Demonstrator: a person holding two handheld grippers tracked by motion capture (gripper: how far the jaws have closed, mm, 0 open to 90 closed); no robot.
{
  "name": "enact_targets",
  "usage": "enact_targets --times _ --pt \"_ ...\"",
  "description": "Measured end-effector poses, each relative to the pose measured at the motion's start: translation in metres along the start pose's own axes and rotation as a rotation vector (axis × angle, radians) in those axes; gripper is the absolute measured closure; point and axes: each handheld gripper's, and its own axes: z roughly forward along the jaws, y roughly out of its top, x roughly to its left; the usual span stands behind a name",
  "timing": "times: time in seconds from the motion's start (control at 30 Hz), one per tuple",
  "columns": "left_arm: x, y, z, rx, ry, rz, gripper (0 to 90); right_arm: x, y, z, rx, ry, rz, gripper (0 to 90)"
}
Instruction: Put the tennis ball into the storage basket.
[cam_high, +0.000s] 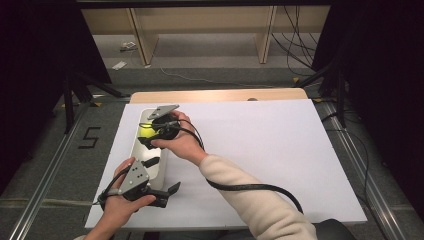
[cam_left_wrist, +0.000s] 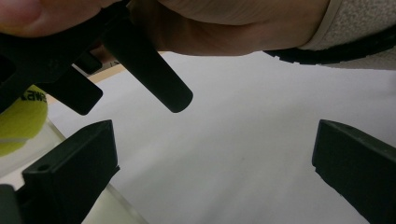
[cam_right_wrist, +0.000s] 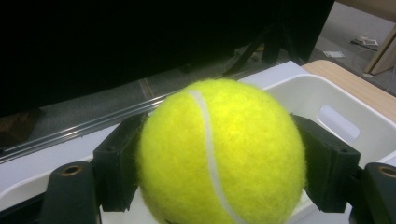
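My right gripper (cam_right_wrist: 219, 186) was clamped on the tennis ball (cam_right_wrist: 219, 154), one jaw on each flank, holding it over the white bin (cam_right_wrist: 341, 100) at the table's (cam_high: 260, 140) left edge. My left gripper (cam_left_wrist: 210, 177) waited spread wide and empty beside the bin's near end. Step in hand, I judged: depositing; next called for lowering, then releasing.

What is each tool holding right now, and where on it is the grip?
The right tool clamps the tennis ball across its middle, one jaw on each side, above the white bin. The left tool is open, holding nothing.
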Motion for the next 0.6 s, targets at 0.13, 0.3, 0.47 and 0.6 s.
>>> enact_targets --times 0.13,0.3,0.47,0.6 --pt "-0.0001 -0.0001 0.0001 0.001 0.000 0.000 0.0 -0.0001 0.0008 0.0016 0.000 0.000 -0.004 25.9" --pt "-0.0002 -0.0002 0.0001 0.000 -0.002 -0.001 0.0 -0.0002 0.0019 0.0037 0.009 0.000 -0.003 25.9" --pt "-0.0003 -0.0002 0.0002 0.001 -0.003 0.000 0.0 -0.0004 0.0032 0.0060 0.018 0.003 -0.008 25.9" --pt "-0.0004 -0.0004 0.0003 0.002 -0.003 0.001 0.0 -0.0005 0.0040 0.0080 0.023 0.007 -0.005 25.8"
